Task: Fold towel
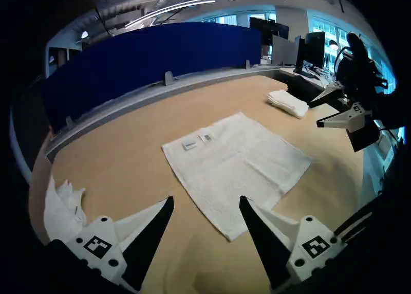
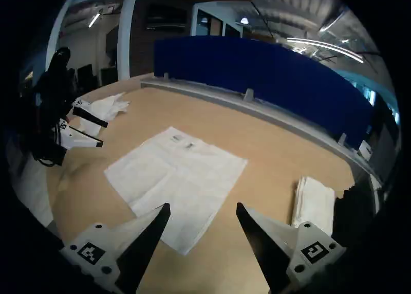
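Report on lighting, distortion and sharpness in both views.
Left gripper view: the fisheye bows the blue divider; the ceiling strip lights glare and the windows blow out; the towel is sharp and evenly lit. Right gripper view: dimmer, with a bluish cast; the towel is readable with hardly any shadow; the blue divider curves here too.

A light wooden table (image 1: 128, 155) carries a white towel (image 1: 236, 160) spread flat near its middle, a folded towel stack (image 1: 287, 103) well apart off one side of that towel, and a crumpled white cloth (image 1: 61, 206) well apart off the opposite side.
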Demonstrator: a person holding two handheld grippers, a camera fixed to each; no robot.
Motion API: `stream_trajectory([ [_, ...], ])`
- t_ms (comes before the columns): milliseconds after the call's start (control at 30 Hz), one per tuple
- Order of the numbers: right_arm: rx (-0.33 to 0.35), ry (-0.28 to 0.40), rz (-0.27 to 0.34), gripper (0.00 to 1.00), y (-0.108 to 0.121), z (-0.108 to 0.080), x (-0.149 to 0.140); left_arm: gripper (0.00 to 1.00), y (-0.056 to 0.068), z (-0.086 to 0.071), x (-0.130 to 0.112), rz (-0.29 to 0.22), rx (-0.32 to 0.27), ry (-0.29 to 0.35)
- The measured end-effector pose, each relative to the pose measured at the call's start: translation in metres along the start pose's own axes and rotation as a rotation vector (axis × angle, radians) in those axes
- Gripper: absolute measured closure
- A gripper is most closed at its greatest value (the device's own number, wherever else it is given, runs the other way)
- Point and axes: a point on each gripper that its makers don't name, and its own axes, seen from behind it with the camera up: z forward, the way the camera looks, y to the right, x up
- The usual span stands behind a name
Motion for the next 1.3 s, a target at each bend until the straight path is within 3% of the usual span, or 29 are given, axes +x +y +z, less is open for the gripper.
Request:
stream_trajectory([
  [267, 0.020, -0.089, -0.009, 0.00, -0.016, 0.013, -0.055, 0.06, 0.021, 0.015, -0.040, 0.013, -0.046, -0.085],
  [600, 0.038, -0.157, 0.017, 0.03, -0.025, 0.016, -0.095, 0.09, 0.037, 0.019, -0.075, 0.017, -0.070, -0.167],
  [833, 0.048, -0.185, 0.031, 0.24, -0.030, 0.020, -0.106, 0.28, 0.037, 0.025, -0.088, 0.006, -0.050, -0.208],
  [967, 0.052, -0.195, 0.047, 0.45, -0.031, 0.023, -0.109, 0.41, 0.038, 0.027, -0.092, -0.001, -0.047, -0.222],
  [1033, 0.052, -0.201, 0.053, 0.50, -0.031, 0.024, -0.111, 0.44, 0.039, 0.027, -0.091, -0.004, -0.046, -0.220],
  [1300, 0.059, -0.206, 0.058, 0.52, -0.032, 0.026, -0.116, 0.48, 0.040, 0.027, -0.090, -0.022, -0.045, -0.221],
])
